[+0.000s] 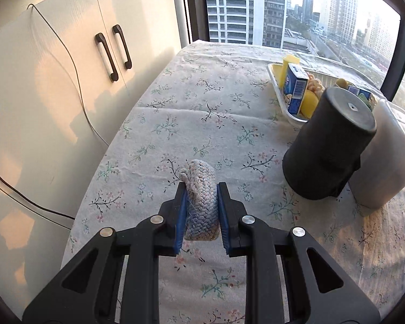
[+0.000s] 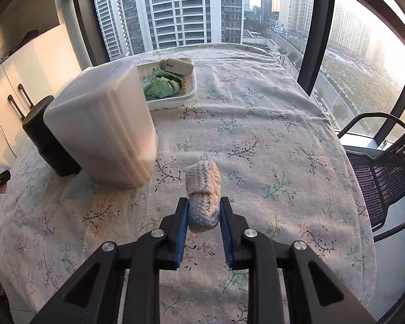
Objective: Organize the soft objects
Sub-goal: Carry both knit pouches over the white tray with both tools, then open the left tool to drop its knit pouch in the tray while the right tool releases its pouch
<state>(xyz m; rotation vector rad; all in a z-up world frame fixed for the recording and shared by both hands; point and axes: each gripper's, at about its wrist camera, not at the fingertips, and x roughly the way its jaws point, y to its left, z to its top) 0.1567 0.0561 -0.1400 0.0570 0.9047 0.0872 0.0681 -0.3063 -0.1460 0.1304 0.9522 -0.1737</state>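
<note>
My left gripper (image 1: 202, 193) is shut on a folded grey-blue knitted cloth (image 1: 201, 197) and holds it above the floral tablecloth (image 1: 197, 124). My right gripper (image 2: 203, 205) is shut on a second folded knitted cloth (image 2: 204, 189), beige on top and blue-grey below, also above the tablecloth (image 2: 256, 124). A black cylinder (image 1: 328, 143) and a white translucent bin (image 1: 383, 156) stand upside down side by side to the right of the left gripper. In the right wrist view the bin (image 2: 105, 127) and cylinder (image 2: 48, 145) stand to the left.
A white tray (image 1: 276, 86) at the back holds a blue box (image 1: 297, 91), yellow items and others; the right wrist view shows the tray (image 2: 189, 91) with a crumpled green cloth (image 2: 162, 85). A white cabinet (image 1: 54, 94) stands left of the table. A black mesh chair (image 2: 386, 172) stands right.
</note>
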